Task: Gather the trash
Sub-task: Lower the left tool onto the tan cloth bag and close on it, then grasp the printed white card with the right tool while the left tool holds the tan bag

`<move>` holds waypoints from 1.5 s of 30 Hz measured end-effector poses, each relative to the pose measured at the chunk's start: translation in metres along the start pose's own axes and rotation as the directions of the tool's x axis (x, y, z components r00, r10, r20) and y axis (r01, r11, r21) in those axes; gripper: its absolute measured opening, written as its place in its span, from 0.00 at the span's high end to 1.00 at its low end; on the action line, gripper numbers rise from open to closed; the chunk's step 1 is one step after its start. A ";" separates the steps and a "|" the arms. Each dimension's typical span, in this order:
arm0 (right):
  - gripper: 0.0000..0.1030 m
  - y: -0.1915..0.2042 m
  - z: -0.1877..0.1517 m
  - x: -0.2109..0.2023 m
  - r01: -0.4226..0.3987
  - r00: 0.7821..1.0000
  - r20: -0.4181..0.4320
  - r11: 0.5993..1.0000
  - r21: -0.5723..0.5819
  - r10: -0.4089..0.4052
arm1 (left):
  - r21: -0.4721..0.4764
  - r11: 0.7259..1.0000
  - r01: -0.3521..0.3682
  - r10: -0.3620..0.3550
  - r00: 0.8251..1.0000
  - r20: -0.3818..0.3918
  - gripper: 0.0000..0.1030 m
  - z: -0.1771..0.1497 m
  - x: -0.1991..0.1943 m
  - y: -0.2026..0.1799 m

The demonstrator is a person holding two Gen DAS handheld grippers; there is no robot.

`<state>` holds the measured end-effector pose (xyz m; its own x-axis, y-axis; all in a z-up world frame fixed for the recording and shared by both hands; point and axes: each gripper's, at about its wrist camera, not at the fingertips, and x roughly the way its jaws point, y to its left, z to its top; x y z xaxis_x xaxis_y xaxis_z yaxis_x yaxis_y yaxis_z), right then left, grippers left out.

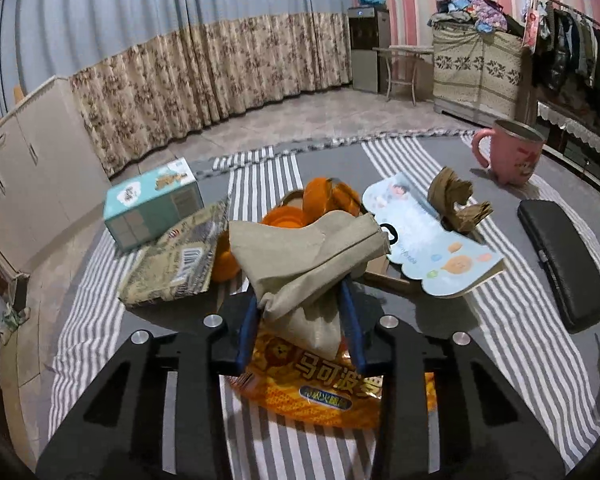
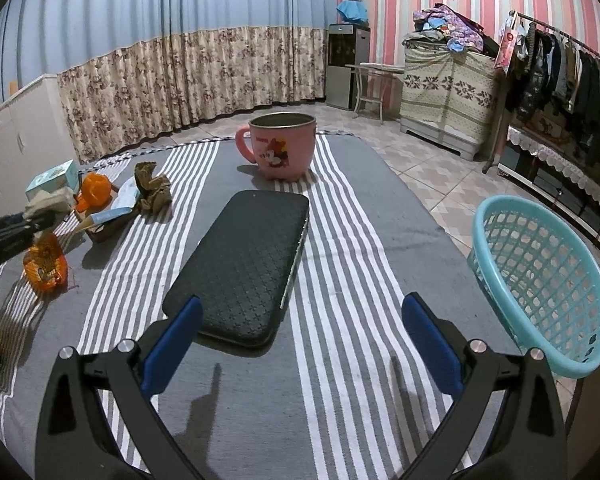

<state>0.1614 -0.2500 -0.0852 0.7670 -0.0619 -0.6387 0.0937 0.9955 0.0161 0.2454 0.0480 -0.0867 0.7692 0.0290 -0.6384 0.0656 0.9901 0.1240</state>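
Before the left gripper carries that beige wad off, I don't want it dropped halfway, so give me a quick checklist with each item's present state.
1. Left gripper shut on the beige crumpled paper: ok, both blue pads press its sides.
2. Paper lifted off the orange snack wrapper: ok, the wrapper lies on the cloth below it.
3. How firmly the paper is pinched: cannot tell.
4. Turquoise basket ready to take it: ok, it sits at the table's right edge with nothing visible inside.
5. Right gripper free: ok, open and holding nothing, above the black case.
6. Pink mug out of the way: ok, upright at the far end.
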 end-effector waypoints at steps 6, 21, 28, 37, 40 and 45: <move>0.05 0.005 0.000 -0.003 0.010 1.000 0.005 1.000 -0.021 -0.010 | -0.023 1.000 -0.006 0.007 0.998 0.056 0.66 -0.007 -0.029 0.014; 0.05 0.080 0.032 -0.020 -0.104 0.992 0.057 0.986 -0.132 0.112 | -0.105 0.993 -0.053 0.060 0.996 0.061 0.66 -0.023 -0.037 0.074; 0.05 0.140 0.039 0.005 -0.165 0.986 0.001 0.966 -0.196 0.169 | -0.166 0.985 -0.042 0.054 0.996 0.067 0.66 -0.019 -0.030 0.102; 0.06 0.190 0.041 0.038 -0.157 0.987 -0.057 0.955 -0.252 0.147 | -0.215 0.976 -0.035 0.047 0.998 0.052 0.66 -0.024 -0.017 0.118; 0.09 0.194 0.041 0.048 -0.155 0.987 -0.077 0.956 -0.250 0.140 | -0.226 0.974 -0.035 0.046 0.998 0.045 0.66 -0.025 -0.014 0.120; 0.22 0.194 0.041 0.056 -0.162 0.985 -0.093 0.957 -0.240 0.143 | -0.224 0.974 -0.041 0.050 0.998 0.036 0.66 -0.026 -0.009 0.119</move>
<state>0.2488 -0.0632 -0.0860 0.7102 0.0885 -0.6984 -0.1868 0.9802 -0.0657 0.2301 0.1690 -0.0858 0.7937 0.0737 -0.6038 -0.1097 0.9937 -0.0229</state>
